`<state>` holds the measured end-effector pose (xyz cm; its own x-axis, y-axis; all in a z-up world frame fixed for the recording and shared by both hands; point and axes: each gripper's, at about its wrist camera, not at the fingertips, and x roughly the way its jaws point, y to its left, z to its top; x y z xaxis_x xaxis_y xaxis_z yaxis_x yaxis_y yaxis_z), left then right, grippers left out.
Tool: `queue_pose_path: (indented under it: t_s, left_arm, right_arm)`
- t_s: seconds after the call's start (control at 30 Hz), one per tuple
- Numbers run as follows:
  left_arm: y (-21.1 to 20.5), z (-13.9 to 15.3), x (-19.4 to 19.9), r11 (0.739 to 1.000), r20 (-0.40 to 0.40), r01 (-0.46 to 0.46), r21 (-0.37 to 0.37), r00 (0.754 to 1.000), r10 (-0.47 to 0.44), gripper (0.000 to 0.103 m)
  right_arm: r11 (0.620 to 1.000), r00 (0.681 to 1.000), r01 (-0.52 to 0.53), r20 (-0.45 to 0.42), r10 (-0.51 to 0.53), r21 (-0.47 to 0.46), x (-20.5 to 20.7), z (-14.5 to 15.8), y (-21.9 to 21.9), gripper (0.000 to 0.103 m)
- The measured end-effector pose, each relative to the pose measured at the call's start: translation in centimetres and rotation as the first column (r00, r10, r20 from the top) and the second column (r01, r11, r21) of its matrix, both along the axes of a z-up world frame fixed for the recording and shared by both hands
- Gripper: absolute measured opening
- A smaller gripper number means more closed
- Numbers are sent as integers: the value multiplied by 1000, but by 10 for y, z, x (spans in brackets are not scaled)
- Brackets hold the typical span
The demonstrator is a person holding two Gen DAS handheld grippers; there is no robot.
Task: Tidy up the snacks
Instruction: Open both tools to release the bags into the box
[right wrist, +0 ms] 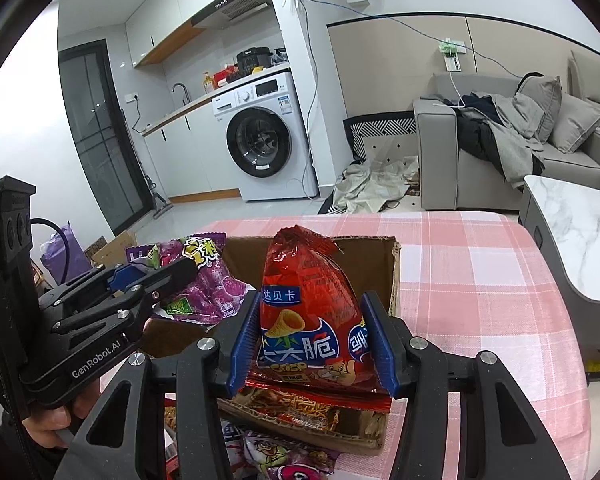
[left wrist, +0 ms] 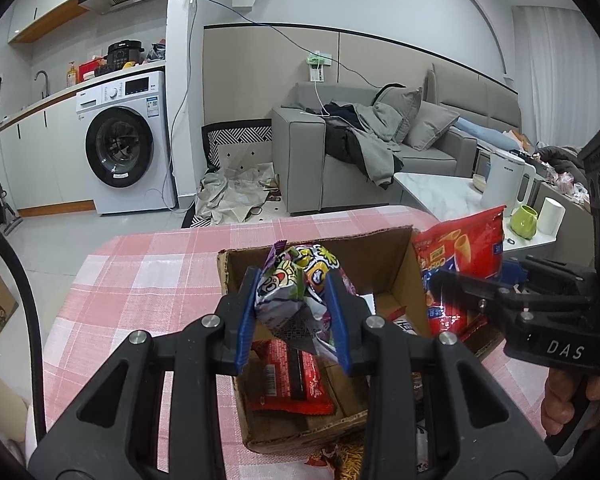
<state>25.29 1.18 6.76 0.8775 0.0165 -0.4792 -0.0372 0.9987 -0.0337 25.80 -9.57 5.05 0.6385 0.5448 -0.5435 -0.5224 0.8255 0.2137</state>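
My left gripper (left wrist: 294,300) is shut on a purple and white snack bag (left wrist: 296,292), held just above the open cardboard box (left wrist: 392,260). A red packet (left wrist: 290,376) lies on the box floor below it. My right gripper (right wrist: 312,336) is shut on a red crisp bag (right wrist: 312,312), hanging over the near end of the same cardboard box (right wrist: 394,276). In the left wrist view the red crisp bag (left wrist: 460,264) and the right gripper (left wrist: 476,292) stand to the right. In the right wrist view the purple snack bag (right wrist: 208,280) and left gripper (right wrist: 156,280) stand to the left.
The box sits on a table with a pink checked cloth (left wrist: 148,264). Several loose snack packets (right wrist: 284,452) lie at the near edge in front of the box. A marble coffee table (right wrist: 572,216) with a white kettle (left wrist: 504,180) stands to the right, a grey sofa (left wrist: 364,152) behind.
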Motion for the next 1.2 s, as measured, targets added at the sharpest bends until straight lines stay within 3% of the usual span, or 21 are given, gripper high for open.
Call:
queue_pose_path:
  t_s: [0.33, 0.5, 0.6, 0.63, 0.67, 0.7, 0.77, 0.87, 0.9, 1.2]
  left_arm:
    - [-4, -19, 24, 1000, -30, 13, 28, 999, -12, 30]
    - [3, -30, 26, 1000, -63, 17, 7, 998, -16, 30]
    - [8, -31, 20, 1000, -62, 23, -13, 998, -24, 32]
    - [9, -30, 17, 999, -59, 33, -23, 998, -34, 35]
    - [11, -29, 14, 999, -55, 46, -30, 997, -47, 47]
    - [12, -28, 10, 998, -52, 51, -32, 997, -53, 64]
    - [16, -23, -2, 998, -35, 52, -42, 998, -53, 81]
    - [21, -16, -21, 996, -32, 66, -65, 997, -68, 91]
    - [21, -14, -28, 996, -33, 66, -68, 997, -69, 101]
    - [14, -3, -101, 997, -37, 47, -57, 998, -50, 102]
  right_arm:
    - [999, 1000, -17, -19, 17, -31, 10, -8, 13, 51]
    - [999, 1000, -12, -19, 11, -53, 10, -10, 13, 51]
    - [998, 1000, 2, 12, -1, -65, 2, -7, 5, 63]
    - [998, 1000, 6, 19, -5, -65, -1, -6, 2, 73]
    - [998, 1000, 7, 19, -6, -56, -4, -6, -3, 85]
    - [999, 1000, 8, 20, -7, -49, -7, -5, -7, 88]
    - [998, 999, 28, 28, -27, -50, -13, -3, -16, 98]
    - [998, 999, 38, 37, -36, -45, -25, 0, -28, 103]
    - [998, 999, 37, 33, -35, -46, -28, 0, -31, 103]
    - [999, 1000, 11, 26, -10, -34, -76, -2, -48, 103]
